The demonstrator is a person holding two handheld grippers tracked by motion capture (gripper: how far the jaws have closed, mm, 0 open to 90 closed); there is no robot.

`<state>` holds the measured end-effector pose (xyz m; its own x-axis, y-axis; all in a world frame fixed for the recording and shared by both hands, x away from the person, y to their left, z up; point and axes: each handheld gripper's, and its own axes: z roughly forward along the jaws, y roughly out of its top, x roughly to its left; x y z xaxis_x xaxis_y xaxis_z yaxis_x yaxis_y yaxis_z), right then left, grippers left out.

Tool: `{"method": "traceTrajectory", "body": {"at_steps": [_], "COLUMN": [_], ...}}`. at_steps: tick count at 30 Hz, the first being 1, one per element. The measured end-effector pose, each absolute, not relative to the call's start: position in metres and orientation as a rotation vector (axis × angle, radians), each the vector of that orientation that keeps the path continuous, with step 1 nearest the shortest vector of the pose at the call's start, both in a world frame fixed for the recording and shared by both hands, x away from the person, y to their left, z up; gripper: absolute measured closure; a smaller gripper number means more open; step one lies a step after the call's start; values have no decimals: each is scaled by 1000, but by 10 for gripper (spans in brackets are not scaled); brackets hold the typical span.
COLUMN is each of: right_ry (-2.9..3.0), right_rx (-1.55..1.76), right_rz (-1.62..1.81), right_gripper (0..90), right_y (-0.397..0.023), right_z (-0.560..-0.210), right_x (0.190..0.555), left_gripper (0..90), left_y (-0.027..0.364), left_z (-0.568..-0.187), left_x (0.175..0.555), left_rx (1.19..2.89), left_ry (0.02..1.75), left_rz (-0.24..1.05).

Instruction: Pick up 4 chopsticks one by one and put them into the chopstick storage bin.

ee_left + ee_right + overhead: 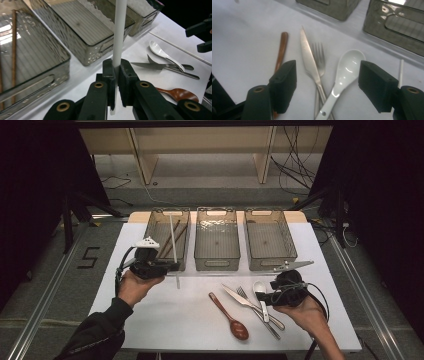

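Note:
My left gripper (174,266) (116,67) is shut on a white chopstick (172,235) (120,30), which it holds near one end. The stick's far end reaches over the left bin (151,232), where brown chopsticks (167,245) (14,45) lie. My right gripper (260,296) (328,75) is open just above the table, and nothing touches its pads. Between and beyond its jaws lie a white ceramic spoon (260,287) (348,68), a knife (240,297) (308,57) and a fork (319,56), crossed over each other. A brown wooden spoon (232,320) (282,47) lies to their left.
Three clear grey bins stand in a row at the back of the white tabletop; the middle bin (216,261) and the right bin (270,265) hold nothing. A second white chopstick (180,49) (400,72) lies on the table near the right bin.

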<state>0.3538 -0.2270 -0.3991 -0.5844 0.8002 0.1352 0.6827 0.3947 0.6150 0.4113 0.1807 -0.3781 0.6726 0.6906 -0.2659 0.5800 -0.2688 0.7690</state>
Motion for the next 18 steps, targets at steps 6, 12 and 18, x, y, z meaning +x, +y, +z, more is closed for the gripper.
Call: {"method": "traceTrajectory", "body": {"at_steps": [6, 12, 18], "right_ry": [2464, 2467, 2466], "right_rx": [1342, 1343, 1347], "right_rz": [923, 924, 935], "right_gripper": [304, 298, 284], "right_y": [-232, -231, -231], "right_z": [-403, -404, -407], "right_x": [351, 349, 347], "left_gripper": [840, 840, 840], "left_y": [195, 206, 222], "left_z": [-366, -353, -355], "left_x": [420, 429, 442], "left_rx": [1951, 1958, 1944], "left_ry": [1011, 1025, 1082], "left_rz": [172, 220, 233]}}
